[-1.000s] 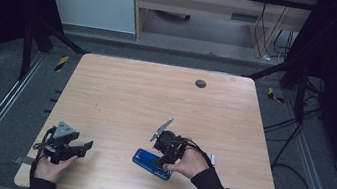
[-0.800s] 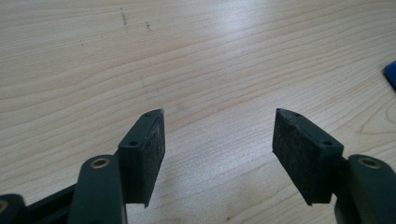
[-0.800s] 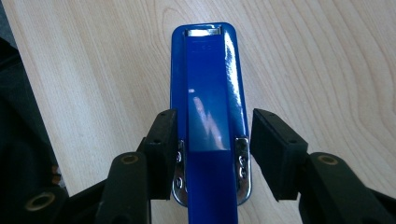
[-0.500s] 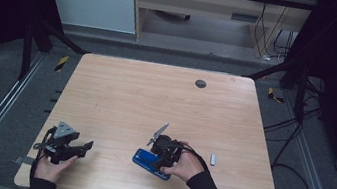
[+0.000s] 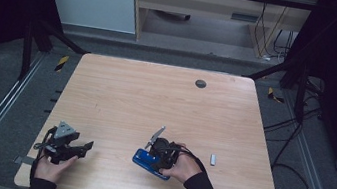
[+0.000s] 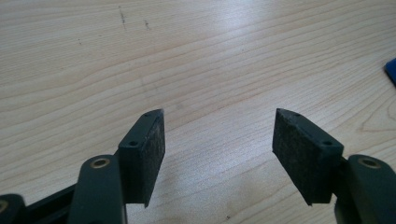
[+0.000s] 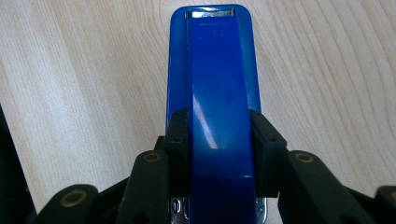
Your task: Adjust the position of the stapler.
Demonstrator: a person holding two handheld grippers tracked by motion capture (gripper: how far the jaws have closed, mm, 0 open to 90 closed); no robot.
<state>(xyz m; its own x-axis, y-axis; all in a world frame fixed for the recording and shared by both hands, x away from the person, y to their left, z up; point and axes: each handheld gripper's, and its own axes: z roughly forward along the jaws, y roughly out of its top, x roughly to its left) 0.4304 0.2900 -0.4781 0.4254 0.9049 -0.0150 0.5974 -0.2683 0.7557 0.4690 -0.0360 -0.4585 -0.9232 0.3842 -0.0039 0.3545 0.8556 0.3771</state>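
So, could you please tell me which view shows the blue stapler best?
The right gripper view: the stapler fills it, top side up, with the right tongs closed on its sides. The high view shows it small, half hidden by the hand. The left gripper view catches just a blue corner at its right edge.

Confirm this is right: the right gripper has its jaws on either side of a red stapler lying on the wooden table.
Not quite: the stapler is blue, not red, as the right gripper view shows. The right gripper does have its jaws on either side of it on the wooden table.

Dim surroundings, evenly lit table, soft focus
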